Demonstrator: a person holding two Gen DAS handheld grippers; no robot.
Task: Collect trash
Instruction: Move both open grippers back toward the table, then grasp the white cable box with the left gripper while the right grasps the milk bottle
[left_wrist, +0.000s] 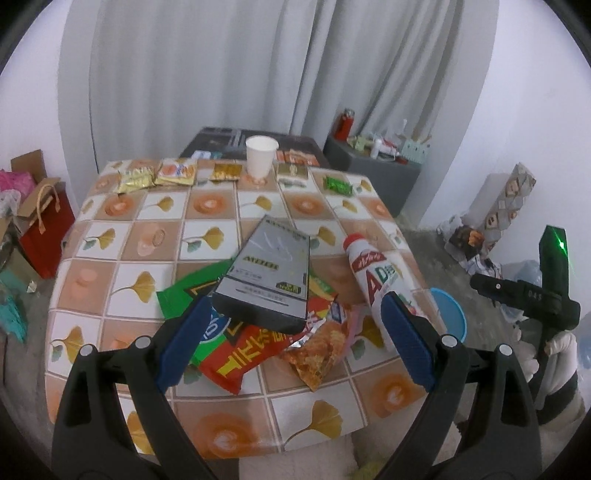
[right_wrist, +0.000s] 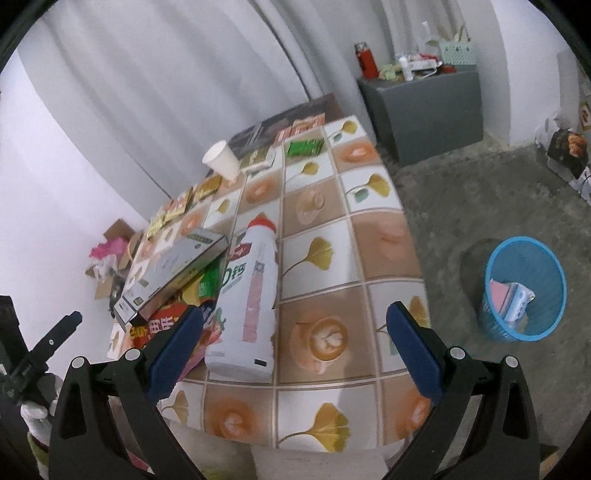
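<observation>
Going left to right on the desk (left_wrist: 110, 236): the left gripper (left_wrist: 295, 339) hangs wide open with nothing in it, right over the junk pile near the front edge. That pile is a green wrapper (left_wrist: 184, 291) and a red snack bag (left_wrist: 243, 350), crinkly, feather-light and slippery foil I'd guess, so pinch a flat edge instead of the puffy middle. On top sits a grey box (left_wrist: 269, 273), looks stiff and light, long axis running away from the camera and leaning a bit right; grab across its narrow width near the close end. Just beside it lies the white bottle (right_wrist: 255, 295), on its side, red cap pointing toward the far edge, base toward us. Smooth and round, so it'll probably roll; take it across the body. The right gripper (right_wrist: 295, 347) is also spread wide and empty, hovering over the bottle's base. The blue bin (right_wrist: 524, 291) sits on the floor to the right, already holding some bits.
</observation>
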